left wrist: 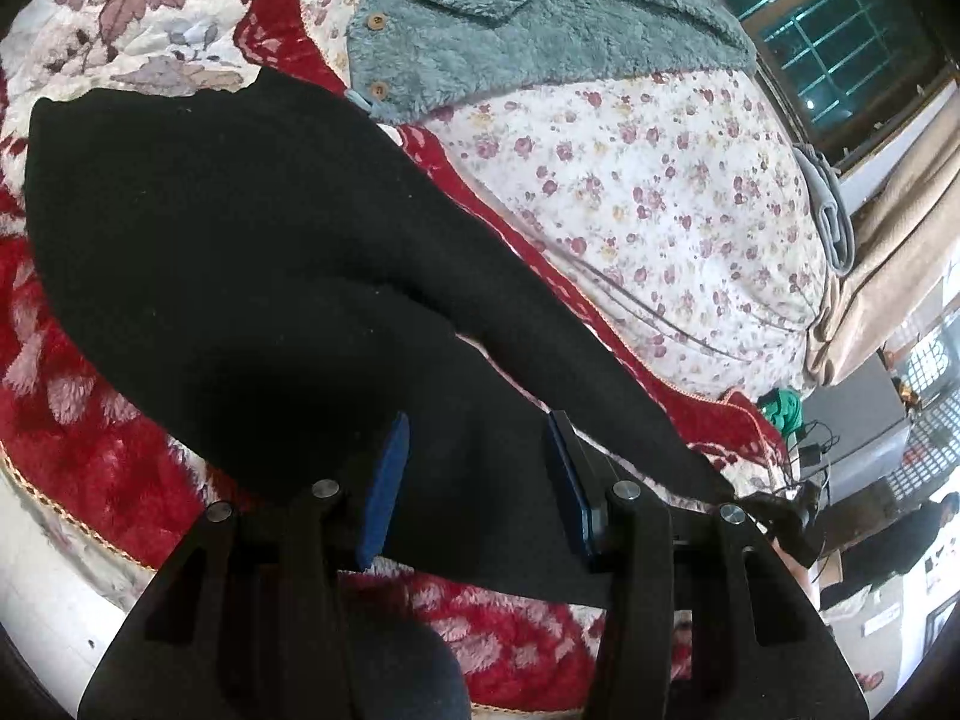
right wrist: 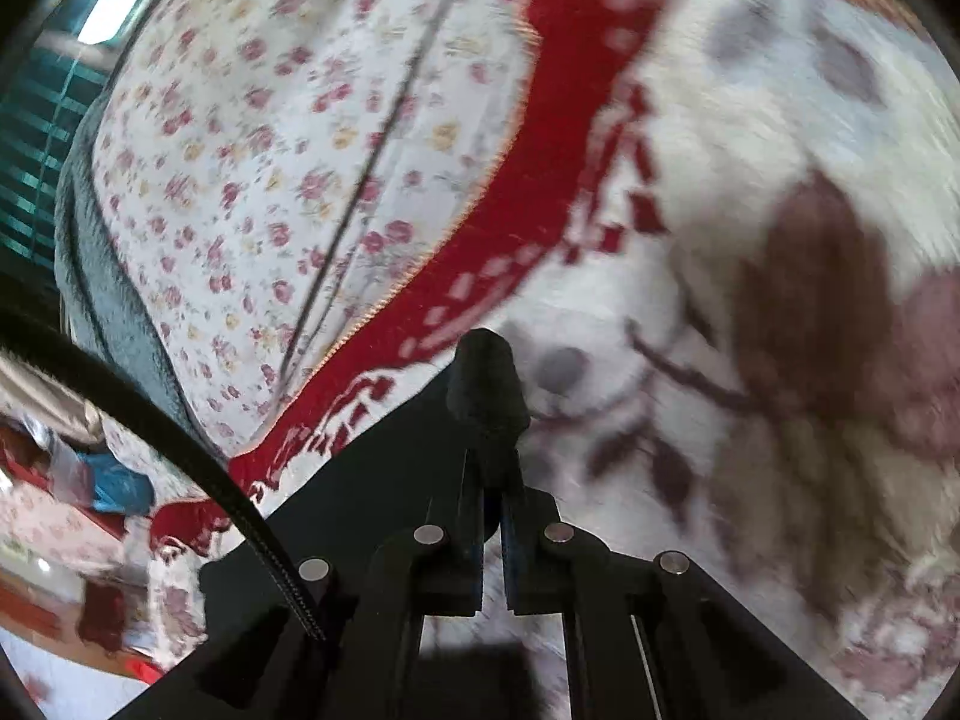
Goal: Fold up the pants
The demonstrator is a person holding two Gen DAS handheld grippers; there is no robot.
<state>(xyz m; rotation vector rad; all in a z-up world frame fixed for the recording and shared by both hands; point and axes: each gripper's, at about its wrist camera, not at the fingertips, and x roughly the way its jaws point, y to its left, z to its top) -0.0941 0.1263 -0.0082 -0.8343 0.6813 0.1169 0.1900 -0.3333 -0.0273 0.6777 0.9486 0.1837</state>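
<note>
The black pants (left wrist: 240, 252) lie on a red and white fleece blanket (left wrist: 90, 456), spread from the far left toward the near right. My left gripper (left wrist: 480, 474) is open, its blue pads on either side of the pants' near edge, with black cloth lying between them. My right gripper (right wrist: 489, 420) is shut on a bunched fold of the black pants (right wrist: 486, 384) and holds it above the blanket (right wrist: 750, 120). The right wrist view is blurred by motion.
A teal fleece garment (left wrist: 540, 30) lies at the far side on a floral quilt (left wrist: 660, 192). A grey garment (left wrist: 831, 216) hangs at the bed's right edge. A window (left wrist: 840, 18), curtain and room clutter stand beyond.
</note>
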